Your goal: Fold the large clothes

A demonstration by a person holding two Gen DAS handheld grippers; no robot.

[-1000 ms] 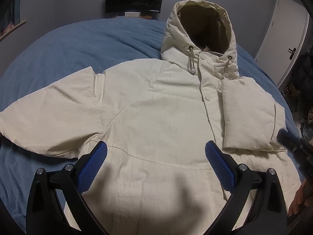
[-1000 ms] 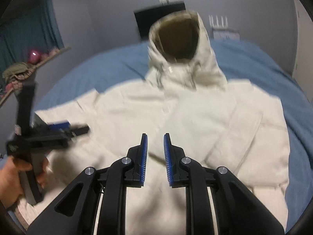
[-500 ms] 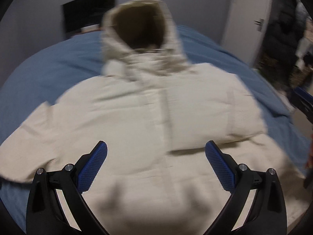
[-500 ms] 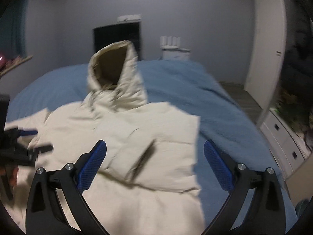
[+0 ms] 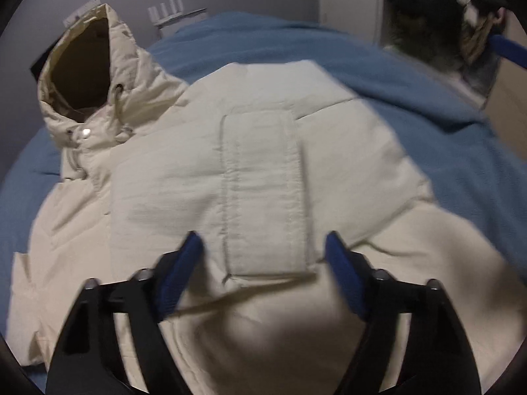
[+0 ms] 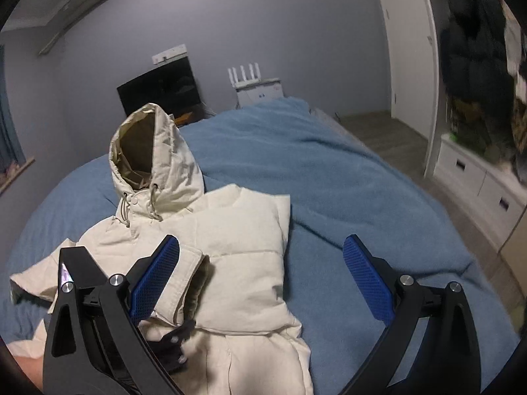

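Observation:
A cream hooded puffer jacket (image 5: 263, 171) lies face up on the blue bed (image 5: 411, 92), hood (image 5: 85, 62) at the far left. Its right sleeve is folded across the chest, the cuff (image 5: 266, 197) lying right ahead of my left gripper (image 5: 263, 263). That gripper's jaws stand apart around the cuff end, just above the jacket, holding nothing. In the right wrist view the jacket (image 6: 243, 250) lies left of centre with the hood (image 6: 154, 161) upright. My right gripper (image 6: 263, 279) is wide open and empty over the jacket's right edge.
The blue blanket (image 6: 346, 197) covers the bed. A dark monitor (image 6: 158, 89) and a white router (image 6: 247, 79) stand behind the bed. A white door (image 6: 408, 49) and white drawers (image 6: 477, 177) stand on the right, with wooden floor between.
My left gripper has swung right and come down close to the folded sleeve's cuff, its jaws narrower than before. My right gripper has opened from nearly shut and moved to the jacket's right side.

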